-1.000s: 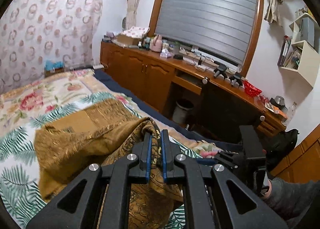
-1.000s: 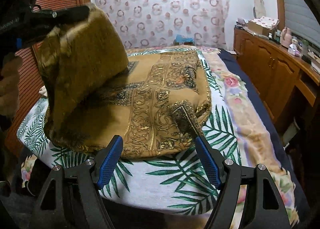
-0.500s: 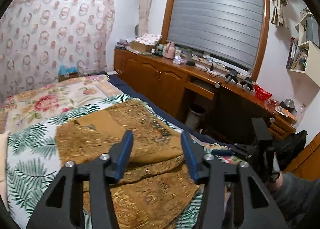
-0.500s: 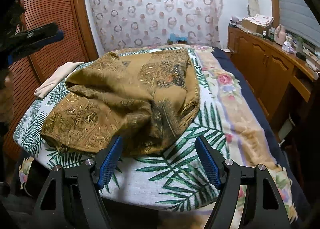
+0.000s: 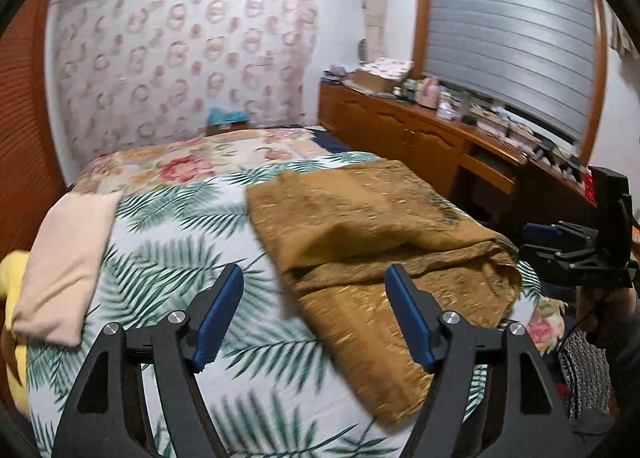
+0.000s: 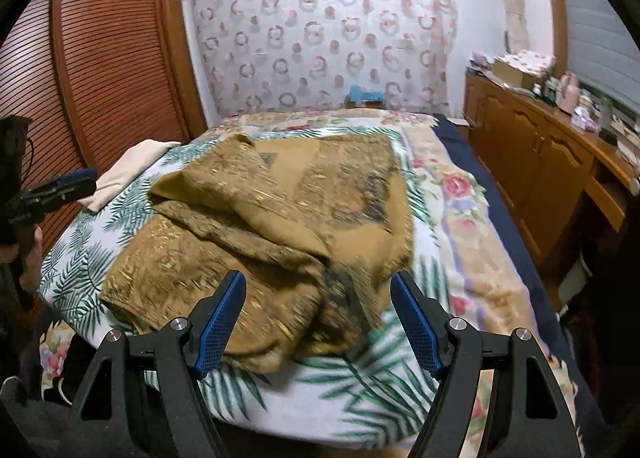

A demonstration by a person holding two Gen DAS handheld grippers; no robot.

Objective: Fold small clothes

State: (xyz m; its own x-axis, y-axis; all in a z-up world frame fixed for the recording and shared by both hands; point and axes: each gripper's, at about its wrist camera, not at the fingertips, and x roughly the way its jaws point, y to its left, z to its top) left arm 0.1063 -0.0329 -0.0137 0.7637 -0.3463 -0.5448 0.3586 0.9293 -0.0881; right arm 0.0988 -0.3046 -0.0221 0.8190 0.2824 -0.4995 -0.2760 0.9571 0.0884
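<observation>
A golden-brown patterned cloth [image 5: 372, 242] lies loosely folded on the bed, one flap thrown over the rest; it also shows in the right wrist view [image 6: 272, 225]. My left gripper [image 5: 316, 314] is open and empty, above the bedspread just left of the cloth's near edge. My right gripper [image 6: 320, 318] is open and empty, just in front of the cloth's near edge. The right gripper shows at the right edge of the left wrist view [image 5: 576, 242]. The left gripper shows at the left edge of the right wrist view [image 6: 52, 189].
The bed has a palm-leaf and floral bedspread [image 5: 168, 242]. A folded beige cloth [image 5: 64, 258] lies at its left side, over something yellow [image 5: 12, 278]. A wooden cabinet and desk [image 6: 536, 153] run along the right. A slatted wooden wardrobe [image 6: 100, 57] stands at the left.
My left gripper opened and let go of the golden-brown cloth, which dropped folded over itself on the bed. The left gripper then drew back and swung left. The right gripper stayed open.
</observation>
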